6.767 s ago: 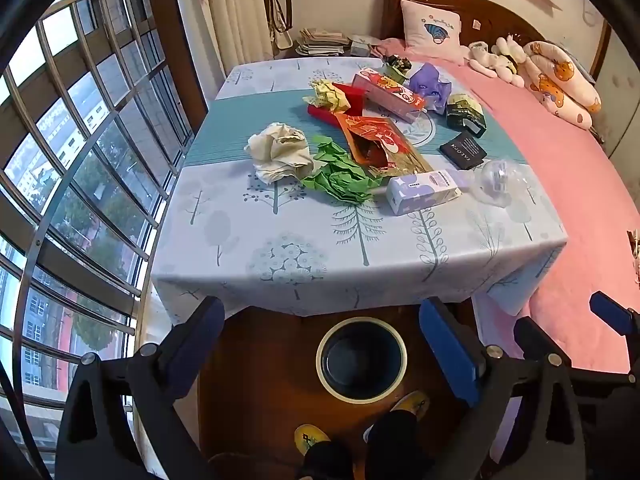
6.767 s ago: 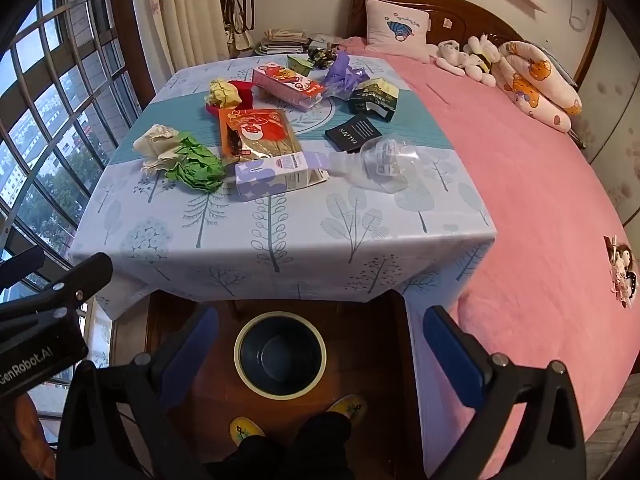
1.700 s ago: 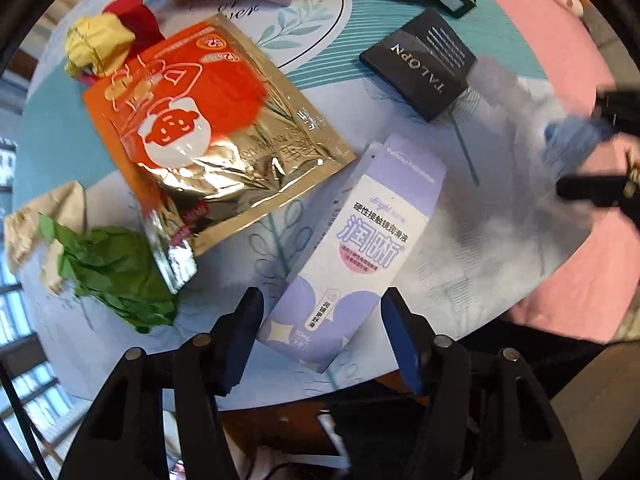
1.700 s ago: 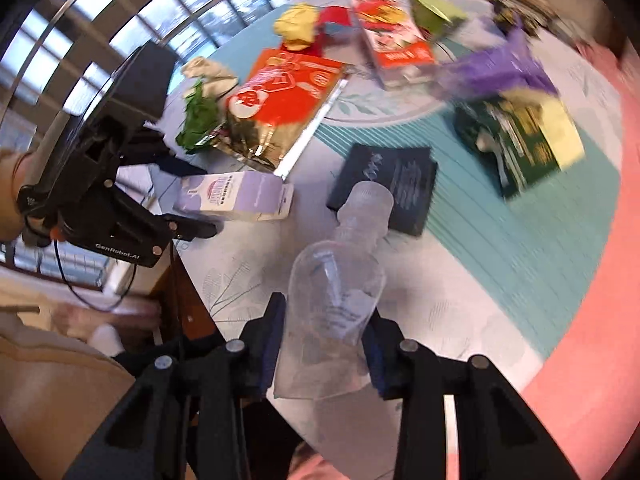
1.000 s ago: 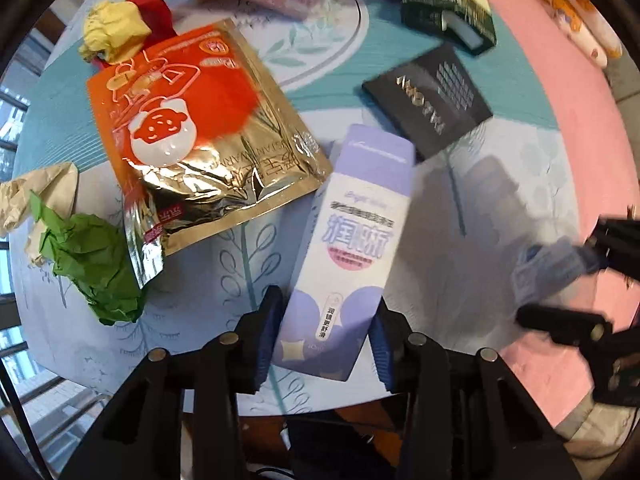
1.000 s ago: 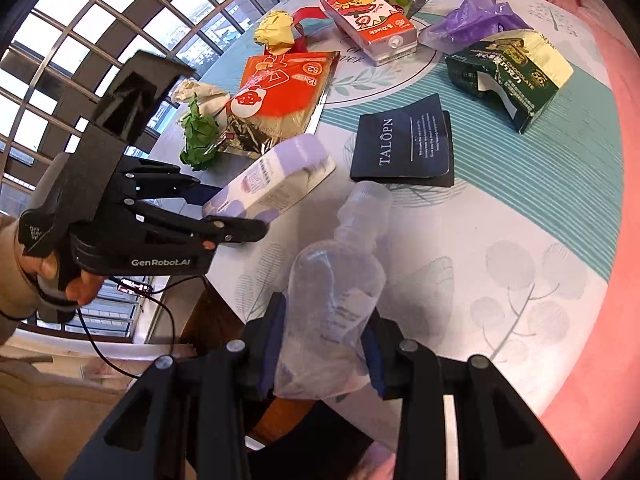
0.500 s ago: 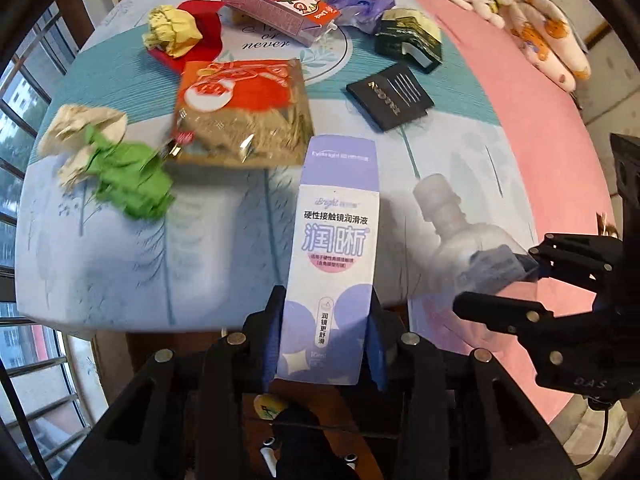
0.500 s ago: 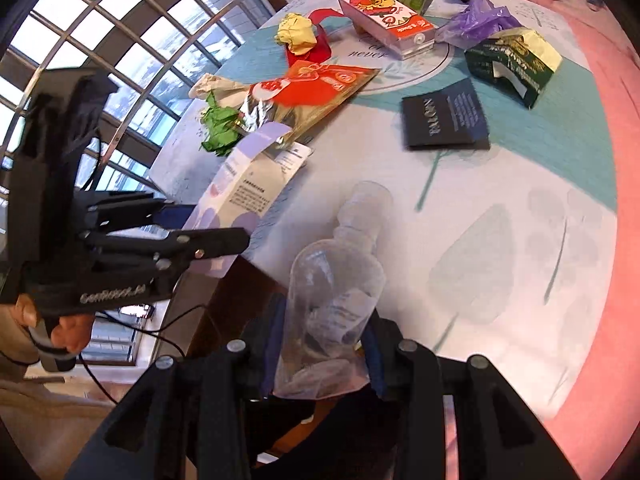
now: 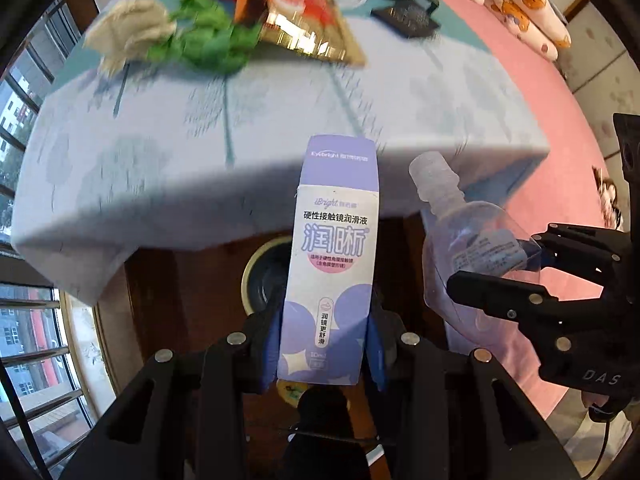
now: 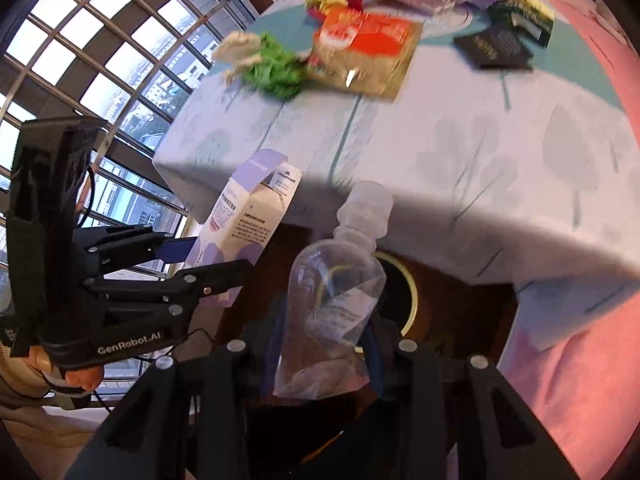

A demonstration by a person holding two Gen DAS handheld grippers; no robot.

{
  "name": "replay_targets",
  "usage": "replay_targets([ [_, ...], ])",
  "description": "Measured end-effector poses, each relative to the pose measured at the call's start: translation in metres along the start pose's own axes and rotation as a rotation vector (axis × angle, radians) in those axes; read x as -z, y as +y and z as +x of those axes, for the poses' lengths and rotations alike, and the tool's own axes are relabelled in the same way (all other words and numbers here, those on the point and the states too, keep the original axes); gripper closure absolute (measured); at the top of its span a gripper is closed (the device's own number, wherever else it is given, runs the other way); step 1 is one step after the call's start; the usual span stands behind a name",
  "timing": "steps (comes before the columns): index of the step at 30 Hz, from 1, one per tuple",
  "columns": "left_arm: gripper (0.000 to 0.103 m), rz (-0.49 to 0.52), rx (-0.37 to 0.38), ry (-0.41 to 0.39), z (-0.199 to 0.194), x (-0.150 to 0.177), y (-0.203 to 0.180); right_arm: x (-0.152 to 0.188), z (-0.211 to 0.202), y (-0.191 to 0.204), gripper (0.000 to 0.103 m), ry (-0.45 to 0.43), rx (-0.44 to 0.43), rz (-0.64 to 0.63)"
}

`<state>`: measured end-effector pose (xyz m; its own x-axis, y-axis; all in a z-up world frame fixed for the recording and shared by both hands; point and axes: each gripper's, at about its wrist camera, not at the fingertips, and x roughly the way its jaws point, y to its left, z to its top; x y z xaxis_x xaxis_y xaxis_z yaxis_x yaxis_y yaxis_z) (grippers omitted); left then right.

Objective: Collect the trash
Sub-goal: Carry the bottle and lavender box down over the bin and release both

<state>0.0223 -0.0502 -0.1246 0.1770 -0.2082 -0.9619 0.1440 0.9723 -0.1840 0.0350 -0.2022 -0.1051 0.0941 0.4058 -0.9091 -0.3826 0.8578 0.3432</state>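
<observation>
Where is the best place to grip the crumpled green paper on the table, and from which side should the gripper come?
Probably from above, jaws closing across the middle of the green paper. It is a loose crumpled lump lying on the tablecloth, with beige paper touching one side.

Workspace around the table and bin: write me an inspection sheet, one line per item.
Surface: table under a tree-print cloth, its near edge bare.
Job's things: purple-and-white carton in the left tool; clear plastic bottle in the right tool; round bin on the floor under the table edge, partly hidden by both.
Clutter: green crumpled paper, beige paper wad, orange foil pouch, black packet, more wrappers further back, blurred.
Grippers: both tools shut on their items, held off the table.
Cables: thin black cable by the left tool.
Surroundings: barred window, pink bedspread.
</observation>
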Motion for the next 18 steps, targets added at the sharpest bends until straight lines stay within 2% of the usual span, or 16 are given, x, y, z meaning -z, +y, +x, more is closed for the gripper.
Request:
replay_targets([
  [4,0.069,-0.029,-0.017,0.047,0.029,0.025,0.017,0.021,0.040,0.008,0.067,0.050,0.016,0.041],
  [8,0.069,-0.090,-0.029,0.098,0.081,0.037,0.032,0.040,0.099,0.002,0.067,0.112,0.057,0.088],
  [15,0.068,-0.219,-0.054,0.154,0.216,0.052,0.062,0.057,0.228,-0.046,0.067,0.194,0.098,0.123],
  [18,0.068,-0.240,-0.060,0.167,0.270,0.058,0.071,0.060,0.288,-0.067,0.067,0.228,0.097,0.121],
])
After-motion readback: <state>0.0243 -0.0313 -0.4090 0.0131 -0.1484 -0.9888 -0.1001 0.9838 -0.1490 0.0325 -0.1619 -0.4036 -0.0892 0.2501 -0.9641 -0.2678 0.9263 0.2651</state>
